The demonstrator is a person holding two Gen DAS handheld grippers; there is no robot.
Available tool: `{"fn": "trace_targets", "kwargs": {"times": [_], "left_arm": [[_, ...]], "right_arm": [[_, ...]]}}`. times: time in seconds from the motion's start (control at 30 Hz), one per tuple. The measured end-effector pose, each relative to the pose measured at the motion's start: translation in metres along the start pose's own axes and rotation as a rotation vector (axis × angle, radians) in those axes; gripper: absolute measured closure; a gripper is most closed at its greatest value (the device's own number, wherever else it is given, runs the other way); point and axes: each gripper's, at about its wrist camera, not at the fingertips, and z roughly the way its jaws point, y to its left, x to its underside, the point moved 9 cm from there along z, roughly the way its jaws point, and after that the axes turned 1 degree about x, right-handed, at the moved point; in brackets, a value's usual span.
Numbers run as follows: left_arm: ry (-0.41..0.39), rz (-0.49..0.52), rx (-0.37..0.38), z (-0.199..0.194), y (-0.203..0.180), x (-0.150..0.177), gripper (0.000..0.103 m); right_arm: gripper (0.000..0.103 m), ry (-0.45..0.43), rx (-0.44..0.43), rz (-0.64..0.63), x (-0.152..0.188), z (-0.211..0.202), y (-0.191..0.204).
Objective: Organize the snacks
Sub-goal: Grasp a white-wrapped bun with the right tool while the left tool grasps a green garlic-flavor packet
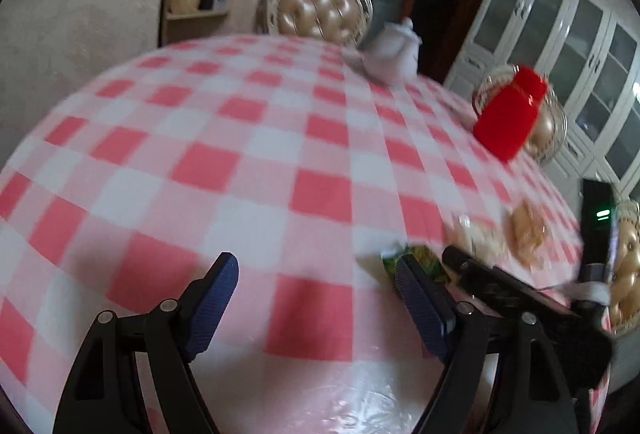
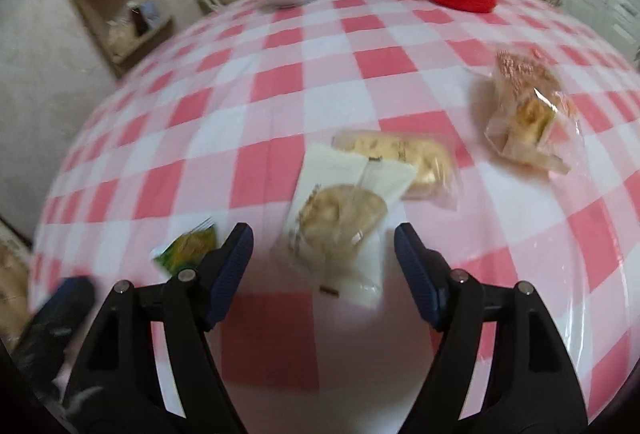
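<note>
Both the left tool [image 1: 316, 298] and right tool [image 2: 324, 266] gape empty; the white pastry packet [image 2: 340, 214] at frame centre looks light, crinkly, crushable, best pinched by its flat sealed edge.

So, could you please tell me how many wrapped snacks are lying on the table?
4: a green packet at left, a white-wrapped pastry ahead of the gripper, a clear-wrapped cake behind it, and a clear bag far right. Others may be hidden.

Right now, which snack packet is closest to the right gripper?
The white packet with the round pastry. It lies just ahead of the open right gripper, between its fingers. The small green packet sits off to the side, the others farther back.
</note>
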Motion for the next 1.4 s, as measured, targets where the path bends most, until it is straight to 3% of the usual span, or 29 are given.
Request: {"fn": "trace_targets", "kwargs": {"times": [0.07, 0.1, 0.17, 0.3, 0.47, 0.53, 0.6, 0.67, 0.73, 0.8, 0.93, 1.0, 1.07, 1.13, 1.2, 1.27, 1.33, 1.37, 1.4], "left_arm": [[-0.009, -0.022, 0.030, -0.002, 0.002, -0.002, 0.021], [-0.003, -0.024, 0.048, 0.000, 0.000, -0.001, 0.021], [0.028, 0.001, 0.079, 0.007, -0.008, 0.006, 0.021], [0.058, 0.156, 0.102, 0.019, -0.040, 0.020, 0.021], [0.020, 0.446, 0.107, 0.028, -0.084, 0.022, 0.020], [0.081, 0.530, 0.108, 0.038, -0.085, 0.031, 0.019], [0.150, 0.492, 0.073, 0.047, -0.072, 0.037, 0.019], [0.198, 0.338, 0.097, 0.051, -0.061, 0.037, 0.018], [0.159, 0.179, 0.131, 0.044, -0.060, 0.028, 0.018], [0.120, 0.084, 0.134, 0.038, -0.064, 0.020, 0.018], [0.068, 0.011, 0.023, 0.049, -0.076, 0.011, 0.018], [0.103, -0.027, -0.015, 0.065, -0.076, 0.016, 0.018], [0.084, 0.009, -0.076, 0.071, -0.083, 0.016, 0.018], [0.108, 0.057, -0.090, 0.073, -0.091, 0.022, 0.028], [0.091, 0.114, -0.136, 0.066, -0.089, 0.028, 0.059], [0.085, 0.112, -0.075, 0.056, -0.085, 0.032, 0.064], [0.069, 0.103, -0.032, 0.044, -0.076, 0.033, 0.076], [0.061, 0.103, -0.022, 0.038, -0.073, 0.032, 0.091], [0.048, 0.093, -0.015, 0.027, -0.066, 0.030, 0.099]], "right_arm": [[0.043, -0.003, 0.116, -0.056, 0.002, 0.002, 0.001], [0.044, -0.008, 0.152, -0.085, 0.005, -0.001, 0.001], [0.060, -0.007, 0.115, -0.113, 0.018, -0.014, -0.001], [0.061, -0.075, 0.068, -0.154, 0.053, -0.063, -0.036], [0.060, -0.071, -0.073, -0.065, 0.097, -0.106, -0.079], [0.060, -0.075, -0.121, -0.017, 0.103, -0.116, -0.091], [0.060, -0.086, -0.132, 0.001, 0.101, -0.119, -0.097], [0.060, -0.093, -0.151, 0.024, 0.095, -0.119, -0.098], [0.060, -0.088, -0.186, 0.044, 0.093, -0.119, -0.094], [0.060, -0.088, -0.204, 0.054, 0.092, -0.121, -0.090], [0.060, -0.096, -0.226, 0.075, 0.089, -0.123, -0.090], [0.059, -0.093, -0.232, 0.087, 0.089, -0.123, -0.093], [0.059, -0.087, -0.239, 0.098, 0.090, -0.123, -0.095], [0.059, -0.079, -0.252, 0.111, 0.091, -0.122, -0.097], [0.059, -0.074, -0.257, 0.113, 0.091, -0.121, -0.098], [0.059, -0.070, -0.256, 0.110, 0.092, -0.120, -0.099], [0.059, -0.064, -0.258, 0.097, 0.095, -0.118, -0.098], [0.059, -0.062, -0.258, 0.093, 0.096, -0.118, -0.097], [0.059, -0.062, -0.262, 0.088, 0.096, -0.118, -0.096]]}}
